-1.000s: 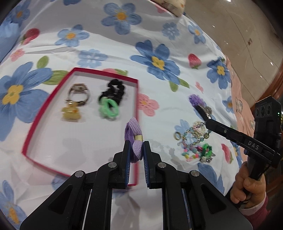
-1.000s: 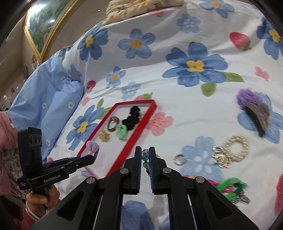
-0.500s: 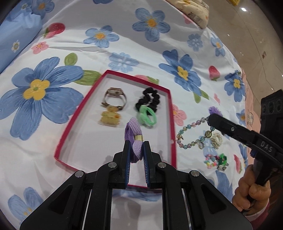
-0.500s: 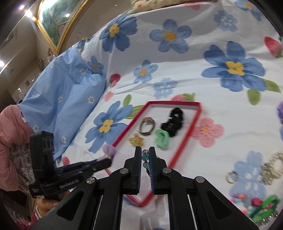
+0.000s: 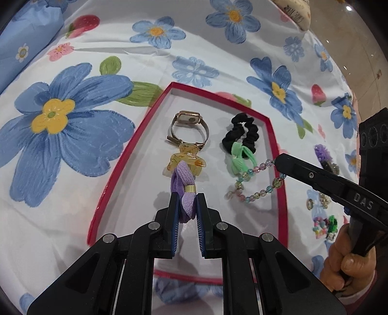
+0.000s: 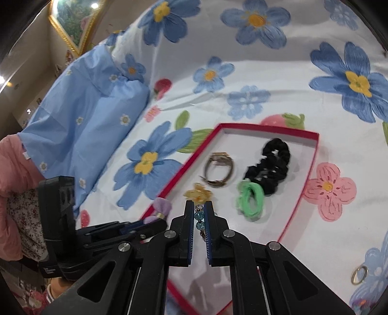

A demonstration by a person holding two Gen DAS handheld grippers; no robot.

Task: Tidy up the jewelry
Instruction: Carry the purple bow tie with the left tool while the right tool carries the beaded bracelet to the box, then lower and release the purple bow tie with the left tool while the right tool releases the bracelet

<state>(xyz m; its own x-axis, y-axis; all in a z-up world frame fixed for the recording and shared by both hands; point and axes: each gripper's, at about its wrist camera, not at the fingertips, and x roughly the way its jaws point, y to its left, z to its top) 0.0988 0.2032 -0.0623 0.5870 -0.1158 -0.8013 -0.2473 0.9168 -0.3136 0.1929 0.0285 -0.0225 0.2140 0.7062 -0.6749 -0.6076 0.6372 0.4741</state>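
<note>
Left gripper (image 5: 188, 206) clamped on purple hair tie (image 5: 184, 191), right gripper (image 6: 199, 213) pinching beaded bracelet (image 5: 252, 180); both over red tray (image 5: 281, 174) for drop-off.

red tray (image 5: 135, 143) near half bare; watch (image 5: 189, 128), black scrunchie (image 5: 242, 133) crowd far end.

A white bedsheet (image 5: 184, 48) with big blue flowers covers the surface. A light blue pillow (image 6: 80, 126) lies at its edge. A gold-framed picture (image 6: 70, 21) hangs behind.
</note>
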